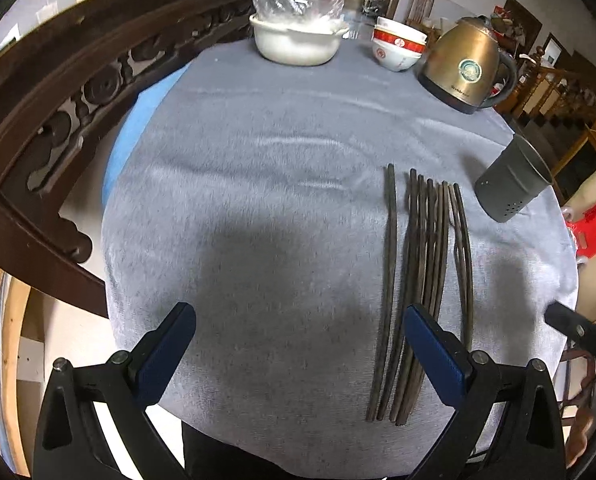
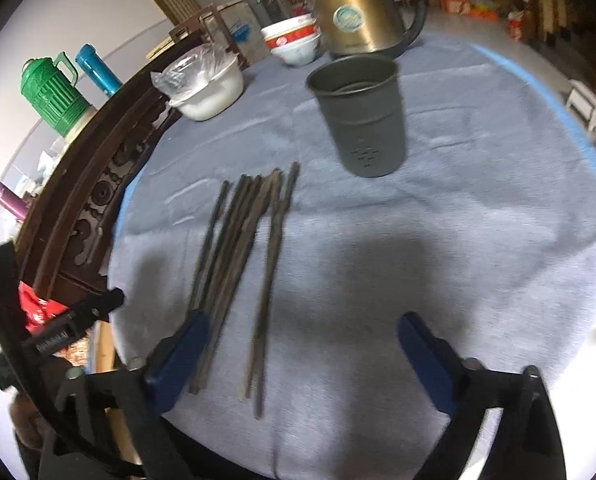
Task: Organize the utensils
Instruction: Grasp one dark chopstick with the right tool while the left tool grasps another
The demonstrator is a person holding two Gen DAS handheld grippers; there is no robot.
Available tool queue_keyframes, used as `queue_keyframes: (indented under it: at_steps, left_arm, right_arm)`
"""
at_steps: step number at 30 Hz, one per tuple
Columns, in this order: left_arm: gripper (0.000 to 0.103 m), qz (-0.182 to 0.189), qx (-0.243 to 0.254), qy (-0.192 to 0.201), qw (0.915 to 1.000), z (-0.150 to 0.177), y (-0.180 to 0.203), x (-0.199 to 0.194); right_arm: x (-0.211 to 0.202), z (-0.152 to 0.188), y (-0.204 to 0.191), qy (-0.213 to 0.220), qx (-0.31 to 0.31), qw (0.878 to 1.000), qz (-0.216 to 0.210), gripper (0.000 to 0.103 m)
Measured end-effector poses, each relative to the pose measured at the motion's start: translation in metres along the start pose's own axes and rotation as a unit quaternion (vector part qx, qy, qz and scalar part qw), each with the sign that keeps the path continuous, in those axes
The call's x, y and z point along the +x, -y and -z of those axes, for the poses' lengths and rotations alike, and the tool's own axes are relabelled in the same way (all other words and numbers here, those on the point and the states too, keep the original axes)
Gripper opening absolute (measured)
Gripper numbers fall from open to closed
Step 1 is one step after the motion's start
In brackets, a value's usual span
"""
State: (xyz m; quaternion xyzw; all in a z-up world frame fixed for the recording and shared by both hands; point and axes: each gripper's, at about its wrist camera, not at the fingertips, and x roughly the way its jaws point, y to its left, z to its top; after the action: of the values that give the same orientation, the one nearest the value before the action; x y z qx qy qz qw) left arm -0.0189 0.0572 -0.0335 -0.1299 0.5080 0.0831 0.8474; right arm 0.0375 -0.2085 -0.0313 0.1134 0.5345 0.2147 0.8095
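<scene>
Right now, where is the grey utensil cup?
The grey cup stands upright on the table cloth, just beyond the far ends of the chopsticks and in front of the kettle.

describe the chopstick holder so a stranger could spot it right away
On the round table under the grey cloth, look just in front of the brass-coloured electric kettle. The dark grey metal cup stands upright beyond the dark wooden chopsticks; unlike the bowls, it is tall, with small holes near its base.
</scene>
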Motion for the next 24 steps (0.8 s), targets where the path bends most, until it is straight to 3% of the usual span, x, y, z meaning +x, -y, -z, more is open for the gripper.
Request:
queue_keyframes:
  at_steps: [1, 3, 6, 19, 21, 24]
  left_arm:
    - [0.103, 0.003, -0.001, -0.002, 1.0000, 0.000, -0.001, 0.002]
    - [0.103, 0.004, 0.000, -0.006, 1.0000, -0.001, -0.002, 0.004]
    - [0.103, 0.003, 0.006, -0.013, 0.9999, -0.001, 0.000, 0.007]
    - [0.103, 0.030, -0.011, -0.030, 0.9990, -0.004, -0.009, 0.021]
    - [0.103, 0.033, -0.012, -0.029, 0.9990, -0.005, -0.011, 0.022]
    - [0.103, 0.035, -0.014, -0.029, 0.9989, -0.007, -0.013, 0.022]
  right_arm:
    - [0.007, -0.005, 0.000, -0.012, 0.010, 1.000, -0.008, 0.083]
    - [0.017, -0.014, 0.000, -0.027, 0.026, 0.999, -0.033, 0.066]
    - [0.037, -0.029, 0.002, -0.051, 0.059, 0.996, -0.050, 0.054]
    - [0.092, -0.071, 0.007, -0.105, 0.115, 0.987, -0.039, 0.037]
    - [0.096, -0.072, 0.009, -0.108, 0.119, 0.986, -0.035, 0.021]
    - [0.103, -0.071, 0.014, -0.125, 0.128, 0.983, -0.041, 0.011]
